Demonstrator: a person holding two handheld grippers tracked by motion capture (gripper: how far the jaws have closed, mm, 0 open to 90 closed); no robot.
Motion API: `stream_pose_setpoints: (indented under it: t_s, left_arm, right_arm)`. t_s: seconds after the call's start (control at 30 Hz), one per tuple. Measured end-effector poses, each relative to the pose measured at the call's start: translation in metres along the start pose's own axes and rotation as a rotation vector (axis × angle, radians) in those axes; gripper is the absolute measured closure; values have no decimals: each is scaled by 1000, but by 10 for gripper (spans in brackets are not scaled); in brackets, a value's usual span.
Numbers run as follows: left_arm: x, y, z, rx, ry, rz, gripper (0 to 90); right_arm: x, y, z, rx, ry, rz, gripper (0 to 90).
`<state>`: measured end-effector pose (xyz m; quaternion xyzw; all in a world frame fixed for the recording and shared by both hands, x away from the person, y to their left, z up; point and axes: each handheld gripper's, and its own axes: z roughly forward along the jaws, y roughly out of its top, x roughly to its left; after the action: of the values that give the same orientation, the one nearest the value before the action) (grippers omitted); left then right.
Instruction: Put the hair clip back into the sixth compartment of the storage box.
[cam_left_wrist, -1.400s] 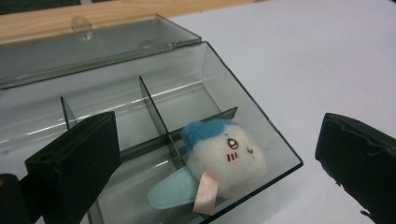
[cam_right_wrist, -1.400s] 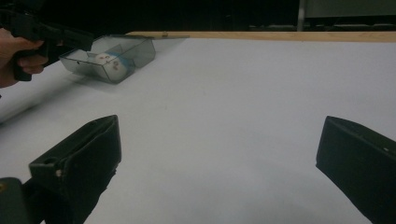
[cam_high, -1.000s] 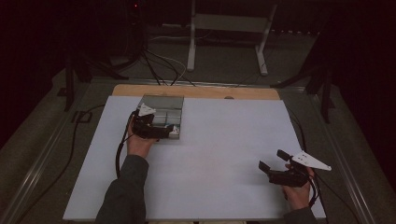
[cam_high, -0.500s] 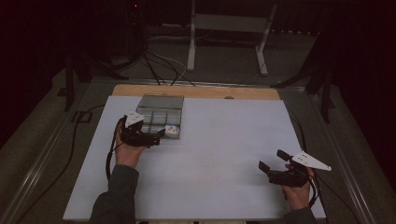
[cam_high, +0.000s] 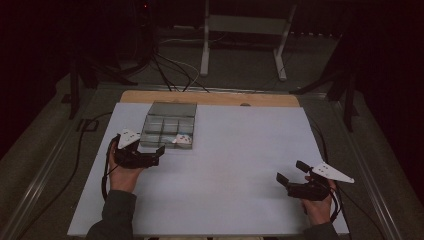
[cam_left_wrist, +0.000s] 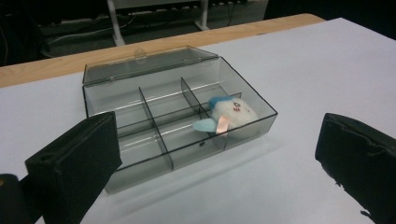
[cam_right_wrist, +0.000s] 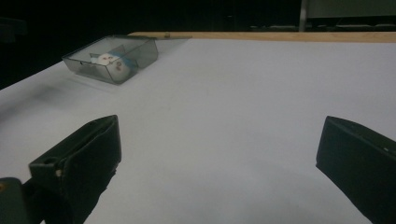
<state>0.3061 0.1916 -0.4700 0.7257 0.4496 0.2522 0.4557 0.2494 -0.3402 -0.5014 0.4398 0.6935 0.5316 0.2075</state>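
Left tongs (cam_high: 159, 154) held wide, empty, just beside clear box (cam_high: 167, 126); plush toy (cam_left_wrist: 229, 114) seated in corner compartment. Lid (cam_left_wrist: 144, 63) probably best closed next, gently. Right tongs (cam_high: 290, 176) wide, idle.

- The clear smoky plastic organiser box (cam_left_wrist: 177, 116) sat on the white desk (cam_high: 240, 170) near its far-left part, lid laid open behind it, its inside split into six compartments.
- The small white plush toy (cam_left_wrist: 229, 114), with blue trim and a pink tag, lay in the front-right compartment.
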Motion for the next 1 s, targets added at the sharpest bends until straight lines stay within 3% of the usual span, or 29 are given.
stream_pose_setpoints:
  t_s: [0.47,0.57,0.7,0.77,1.0]
  left_arm:
    - [-8,-30,-31,-83,35,-2,10]
    - [-10,-42,-42,-97,40,-1,10]
    - [-9,-53,-49,-113,44,-18,10]
    - [-6,-60,-55,-130,42,-50,10]
    - [-5,-71,-65,-146,53,-75,10]
  right_arm:
    - [4,-1,1,-9,1,-15,0]
    - [5,-1,1,-10,-3,-19,0]
    - [6,-1,1,-12,-8,-27,0]
    - [9,-1,1,-20,-10,-38,0]
    - [16,-3,4,-8,-22,-66,0]
